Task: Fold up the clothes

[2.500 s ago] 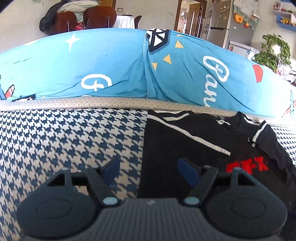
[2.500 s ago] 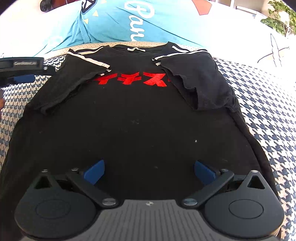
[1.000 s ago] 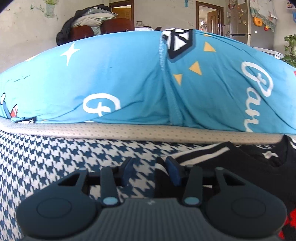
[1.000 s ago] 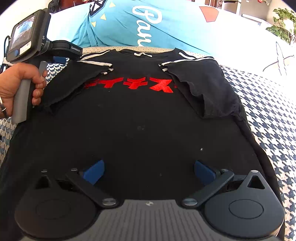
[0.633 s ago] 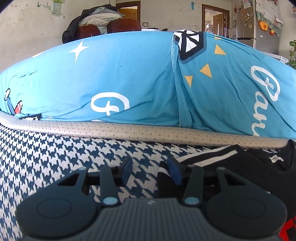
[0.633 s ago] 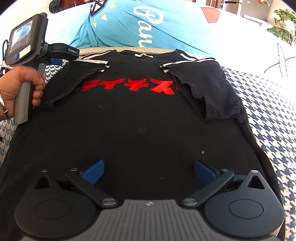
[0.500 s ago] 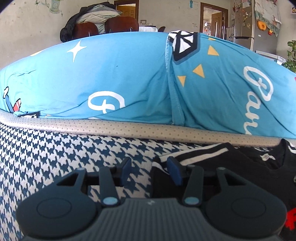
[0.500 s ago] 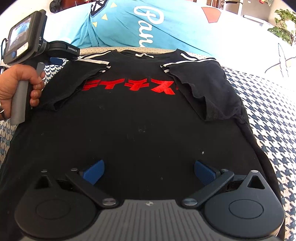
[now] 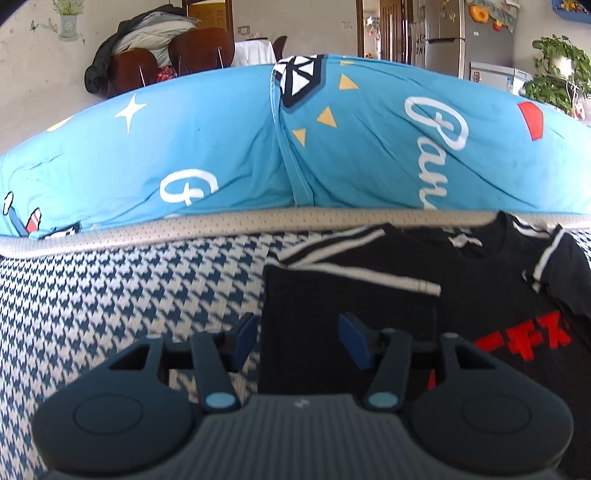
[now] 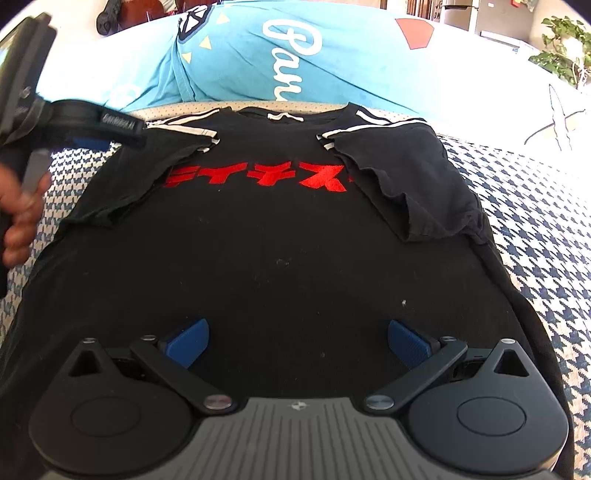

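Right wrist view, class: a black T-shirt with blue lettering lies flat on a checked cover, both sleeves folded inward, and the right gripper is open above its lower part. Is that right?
One detail is wrong: the lettering on the T-shirt is red, not blue, as the right wrist view shows. The rest holds: it lies flat on the checked cover, both sleeves folded inward, with the right gripper open above its lower part.

Home, living/dining rm: fridge [image 9: 445,35] (magnets on door), chairs [image 9: 201,50], potted plant [image 9: 557,72], houseplant wall sticker [image 9: 68,20].
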Motion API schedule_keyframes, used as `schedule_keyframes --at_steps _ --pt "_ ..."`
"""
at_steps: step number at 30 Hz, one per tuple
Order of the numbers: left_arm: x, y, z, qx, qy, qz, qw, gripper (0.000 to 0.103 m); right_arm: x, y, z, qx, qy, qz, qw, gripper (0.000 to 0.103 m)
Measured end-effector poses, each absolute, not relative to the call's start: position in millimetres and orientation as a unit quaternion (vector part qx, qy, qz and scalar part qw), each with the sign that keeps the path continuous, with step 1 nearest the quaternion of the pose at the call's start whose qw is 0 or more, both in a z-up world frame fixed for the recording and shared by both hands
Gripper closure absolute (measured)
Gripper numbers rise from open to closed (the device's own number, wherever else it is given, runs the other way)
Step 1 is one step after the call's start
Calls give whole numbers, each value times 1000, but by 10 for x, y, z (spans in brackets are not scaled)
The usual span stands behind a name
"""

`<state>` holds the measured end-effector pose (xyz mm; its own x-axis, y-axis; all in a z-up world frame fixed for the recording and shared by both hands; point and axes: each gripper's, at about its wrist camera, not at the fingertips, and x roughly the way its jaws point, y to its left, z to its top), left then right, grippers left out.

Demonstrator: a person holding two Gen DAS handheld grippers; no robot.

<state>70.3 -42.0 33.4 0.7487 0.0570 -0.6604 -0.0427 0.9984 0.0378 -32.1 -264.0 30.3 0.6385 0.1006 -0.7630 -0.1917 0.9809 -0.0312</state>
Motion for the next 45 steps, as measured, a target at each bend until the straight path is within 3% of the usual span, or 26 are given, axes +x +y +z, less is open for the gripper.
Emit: schedule_keyframes --at_steps 11,27,35,45 --pt "298 -573 297 34 385 20 922 42 -254 -2605 327 -55 436 72 895 0" --pt "290 -595 237 49 386 26 921 31 -207 -2571 342 -50 448 54 891 0" --pt "308 -544 180 49 383 51 921 7 -211 -2589 338 -54 452 64 888 0" --pt "182 -581 286 63 393 67 915 0 -170 -2591 360 -58 460 74 883 0"
